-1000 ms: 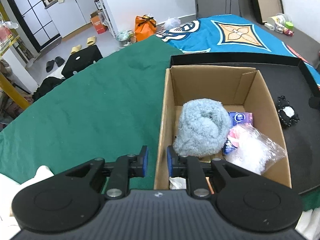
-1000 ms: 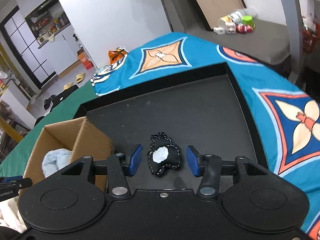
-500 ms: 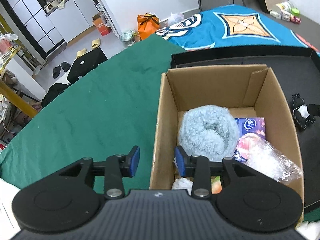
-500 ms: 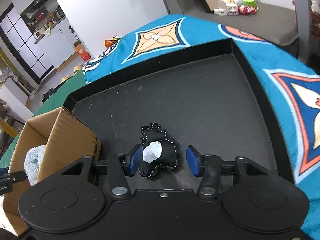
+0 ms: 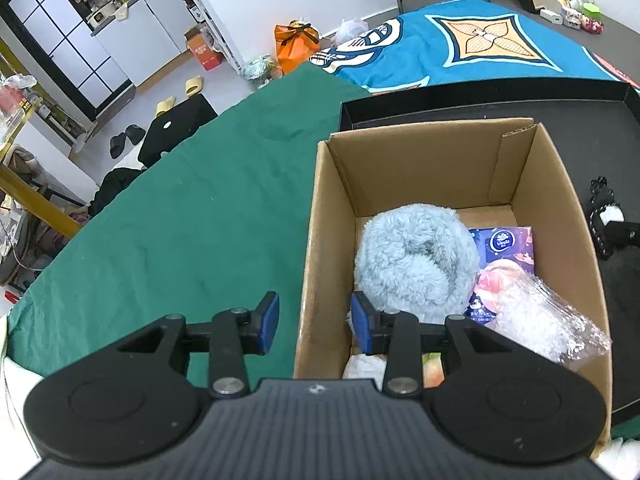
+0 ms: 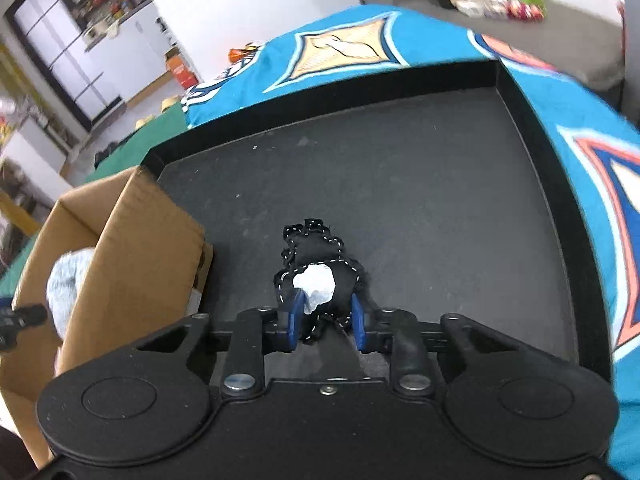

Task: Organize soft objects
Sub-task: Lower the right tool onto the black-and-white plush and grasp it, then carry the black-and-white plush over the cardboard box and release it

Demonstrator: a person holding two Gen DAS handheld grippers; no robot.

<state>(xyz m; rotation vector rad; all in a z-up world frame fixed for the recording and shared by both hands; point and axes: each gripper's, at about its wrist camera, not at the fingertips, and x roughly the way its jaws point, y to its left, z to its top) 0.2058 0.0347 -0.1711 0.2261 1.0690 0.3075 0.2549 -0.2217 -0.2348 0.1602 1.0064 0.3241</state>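
A small black plush toy (image 6: pixel 318 268) with a white patch lies on the black tray (image 6: pixel 400 184). My right gripper (image 6: pixel 326 320) has closed its blue pads on the toy's near end. The toy also shows in the left wrist view (image 5: pixel 604 216), right of the cardboard box (image 5: pixel 560 208). The box holds a fluffy light-blue soft thing (image 5: pixel 416 260), a tissue pack (image 5: pixel 506 246) and a clear plastic bag (image 5: pixel 540 320). My left gripper (image 5: pixel 316 322) is open and empty, straddling the box's left wall (image 5: pixel 306 280).
The box stands at the tray's left end (image 6: pixel 120 264), on a green cloth (image 5: pixel 180 220). A blue patterned cloth (image 6: pixel 600 160) lies around the tray. The tray has a raised black rim (image 6: pixel 540 120). Floor clutter lies beyond the table.
My right gripper moved forward onto the black toy and closed on it. My left gripper opened wider and shifted slightly, its pads now either side of the box's left wall.
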